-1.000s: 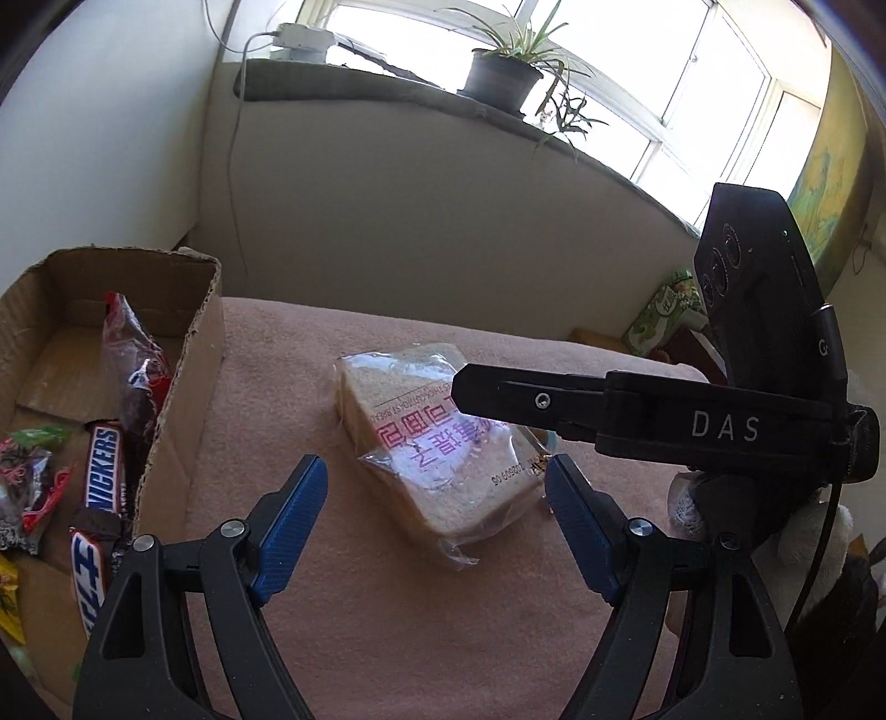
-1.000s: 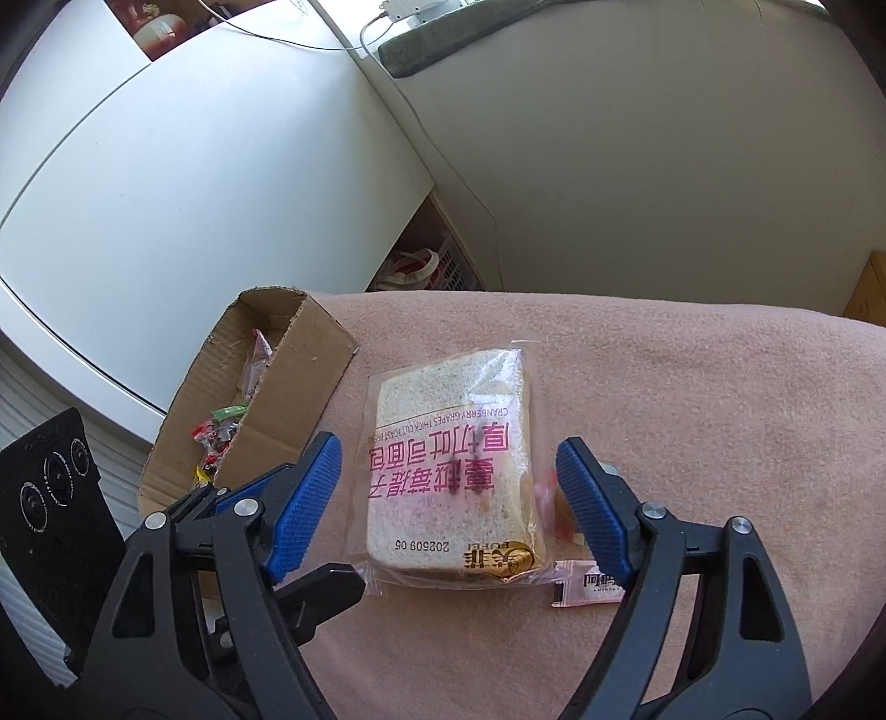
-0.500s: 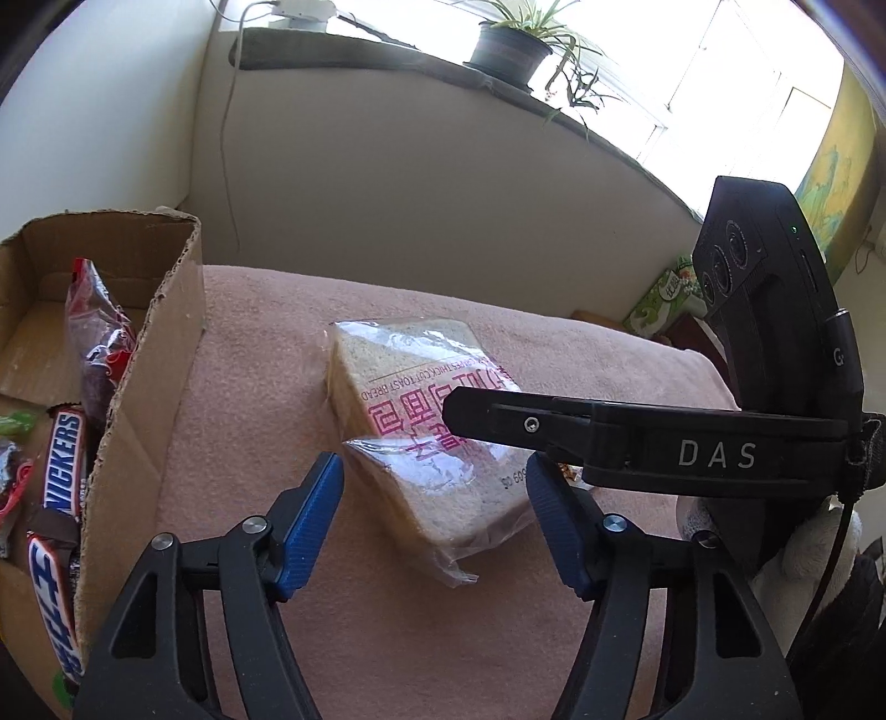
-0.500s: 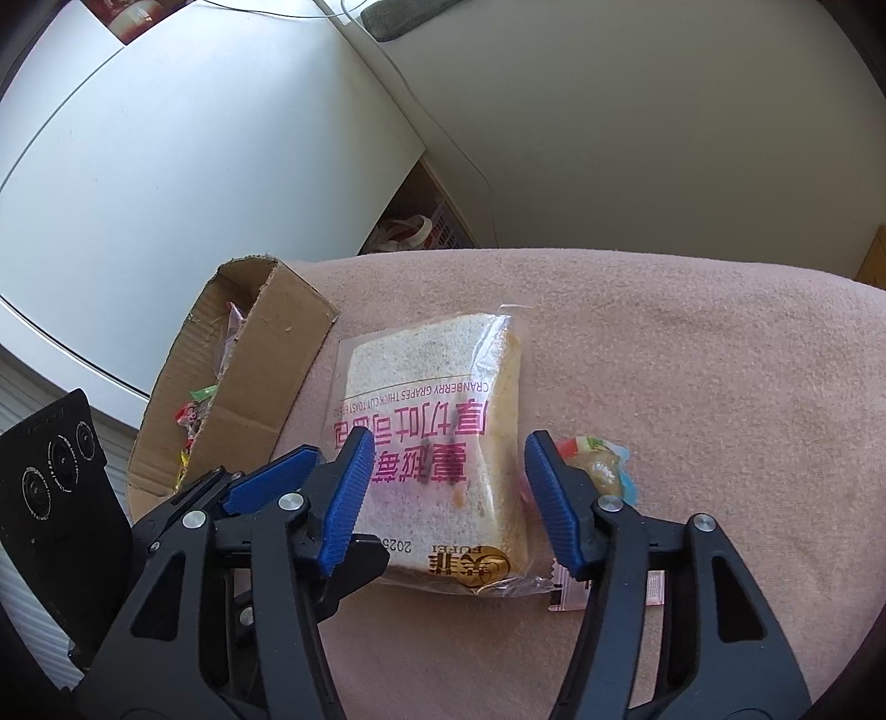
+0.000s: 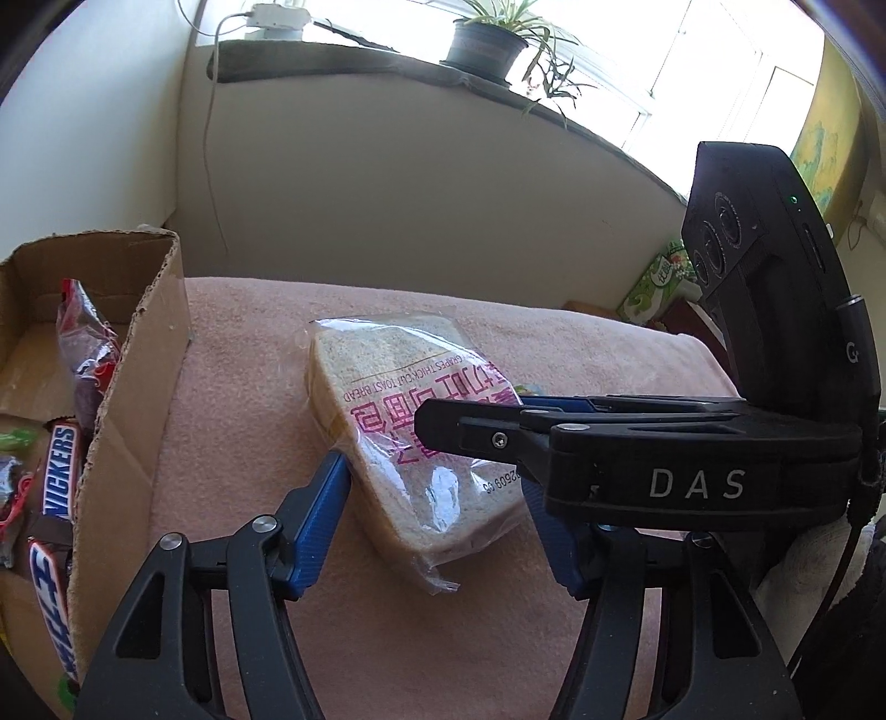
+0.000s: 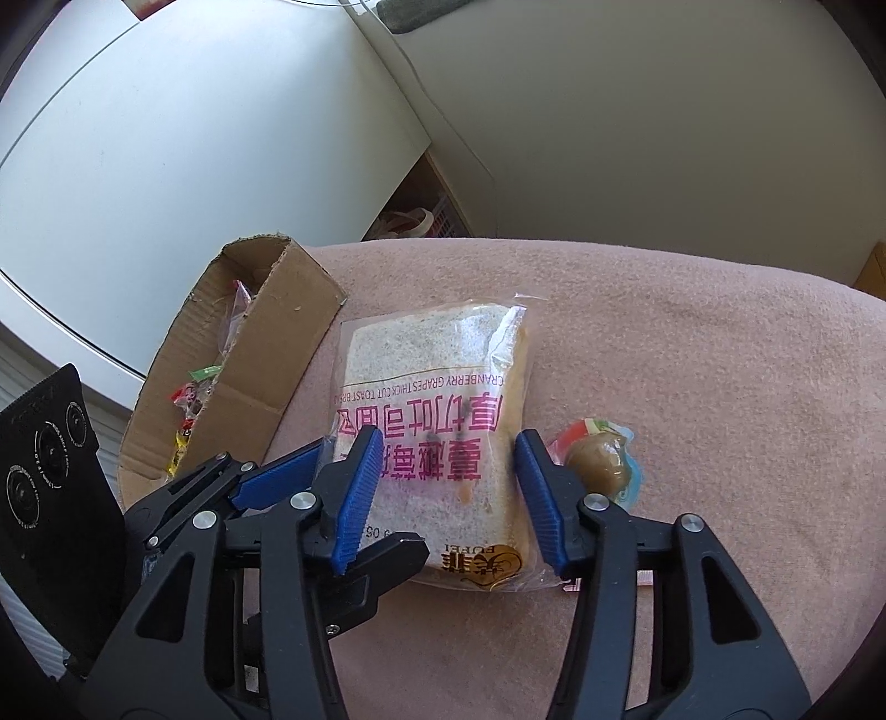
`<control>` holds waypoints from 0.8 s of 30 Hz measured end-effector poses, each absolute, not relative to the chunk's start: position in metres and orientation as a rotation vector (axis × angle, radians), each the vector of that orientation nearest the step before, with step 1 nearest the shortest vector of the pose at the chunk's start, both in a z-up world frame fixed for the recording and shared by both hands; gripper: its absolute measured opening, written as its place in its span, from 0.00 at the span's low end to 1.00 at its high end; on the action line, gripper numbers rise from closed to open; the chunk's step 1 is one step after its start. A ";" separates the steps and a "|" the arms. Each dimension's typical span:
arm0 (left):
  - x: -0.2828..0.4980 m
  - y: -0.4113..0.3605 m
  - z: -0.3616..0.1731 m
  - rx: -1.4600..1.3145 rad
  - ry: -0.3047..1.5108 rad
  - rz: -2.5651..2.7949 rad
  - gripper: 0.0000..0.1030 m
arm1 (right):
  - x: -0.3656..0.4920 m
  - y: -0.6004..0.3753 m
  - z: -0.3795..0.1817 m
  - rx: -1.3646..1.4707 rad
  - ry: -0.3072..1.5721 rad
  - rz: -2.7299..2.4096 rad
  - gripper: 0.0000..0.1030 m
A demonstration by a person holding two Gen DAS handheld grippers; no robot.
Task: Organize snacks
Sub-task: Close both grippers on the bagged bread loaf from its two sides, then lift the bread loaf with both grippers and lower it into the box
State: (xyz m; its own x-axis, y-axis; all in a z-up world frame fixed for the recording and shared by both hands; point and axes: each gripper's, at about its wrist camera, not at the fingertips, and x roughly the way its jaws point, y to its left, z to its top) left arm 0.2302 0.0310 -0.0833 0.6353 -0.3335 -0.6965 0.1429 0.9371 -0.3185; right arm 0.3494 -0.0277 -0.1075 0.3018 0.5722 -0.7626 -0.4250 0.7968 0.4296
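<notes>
A clear bag of sliced toast bread with pink lettering (image 5: 404, 432) (image 6: 437, 421) lies on the pink blanket. My left gripper (image 5: 437, 509) straddles its near corner, blue pads at both sides, jaws closing on it. My right gripper (image 6: 448, 487) straddles the near end of the same bag, pads close to its sides. Its black body (image 5: 637, 459) crosses the left wrist view. An open cardboard box (image 5: 127, 387) (image 6: 249, 376) holding Snickers bars (image 5: 61, 476) and other wrapped snacks stands left of the bread.
A small wrapped round snack (image 6: 601, 459) lies right of the bread, by my right finger. A pink-white sachet (image 6: 642, 579) pokes out below it. A wall and sill with a potted plant (image 5: 487, 39) stand behind; a white cabinet (image 6: 166, 166) is left.
Both grippers moved forward over the bread bag and their jaws narrowed around it. The bag's near end now sits between both pairs of pads.
</notes>
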 end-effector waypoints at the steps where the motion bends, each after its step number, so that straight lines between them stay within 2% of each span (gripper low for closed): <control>1: 0.229 0.030 -0.082 -0.238 0.837 -0.275 0.60 | 0.349 -0.028 -0.107 0.157 1.075 0.665 0.50; 24: 0.176 0.055 -0.027 -0.141 0.630 -0.215 0.60 | 0.310 -0.005 -0.039 0.134 0.929 0.721 0.50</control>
